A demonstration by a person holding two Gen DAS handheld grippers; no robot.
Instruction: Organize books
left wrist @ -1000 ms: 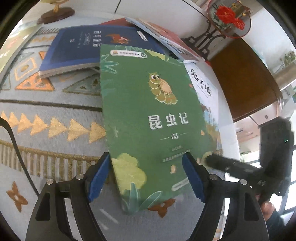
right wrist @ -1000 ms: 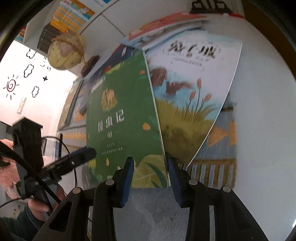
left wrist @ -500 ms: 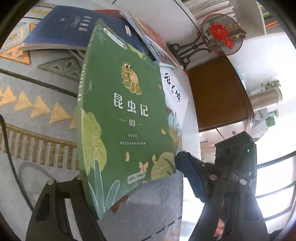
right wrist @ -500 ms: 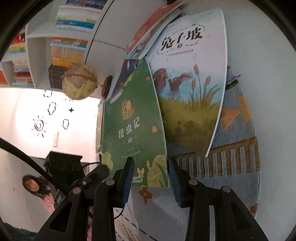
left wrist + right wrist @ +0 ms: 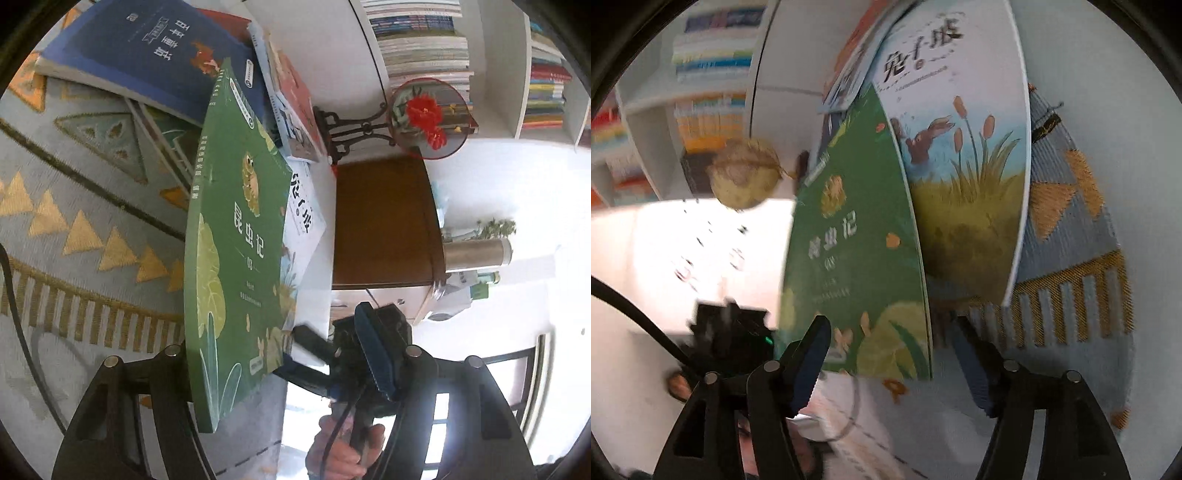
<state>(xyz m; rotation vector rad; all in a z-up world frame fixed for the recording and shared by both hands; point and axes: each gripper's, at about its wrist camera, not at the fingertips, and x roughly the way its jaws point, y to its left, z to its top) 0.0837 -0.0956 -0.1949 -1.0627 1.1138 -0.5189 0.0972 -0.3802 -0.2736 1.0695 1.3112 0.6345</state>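
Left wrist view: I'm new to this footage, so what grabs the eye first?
The green book, tilted up on edge over the patterned cloth, fills the middle. Behind it lies a navy book, and to its right a round red-flower ornament stands before the bookshelves.

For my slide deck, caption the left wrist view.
Green book tilted up on edge between the left gripper fingers, above a patterned rug.
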